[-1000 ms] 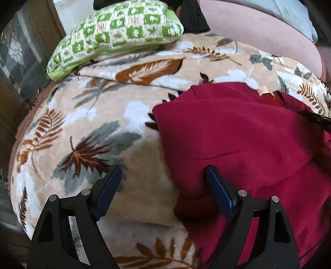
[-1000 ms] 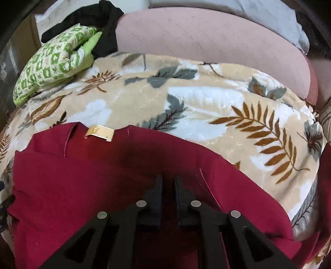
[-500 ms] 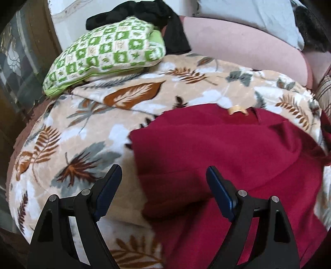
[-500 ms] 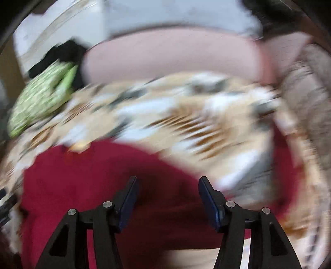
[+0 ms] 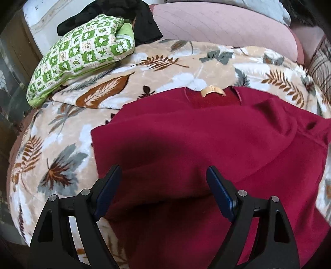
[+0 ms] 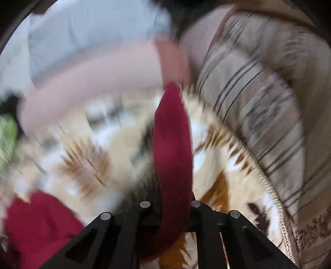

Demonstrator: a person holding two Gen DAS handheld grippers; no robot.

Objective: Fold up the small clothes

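Observation:
A dark red garment (image 5: 206,144) lies on a leaf-patterned blanket (image 5: 68,134), with a tan neck label (image 5: 213,91) at its far edge. Its left side is folded in. My left gripper (image 5: 163,186) is open and empty, hovering over the garment's near left part. In the blurred right wrist view, my right gripper (image 6: 171,198) is shut on a long strip of the red garment (image 6: 171,134), likely a sleeve, which runs forward from the jaws. More red cloth (image 6: 37,223) shows at the lower left.
A green-and-white checked pillow (image 5: 82,51) and black clothing (image 5: 128,12) lie at the back left. A pink sofa back (image 5: 217,27) runs behind the blanket. A striped brown cushion (image 6: 269,103) stands to the right.
My right gripper opened, swung right and shut on a strip of the red garment. My left gripper stayed open and moved from the garment's left edge to over it.

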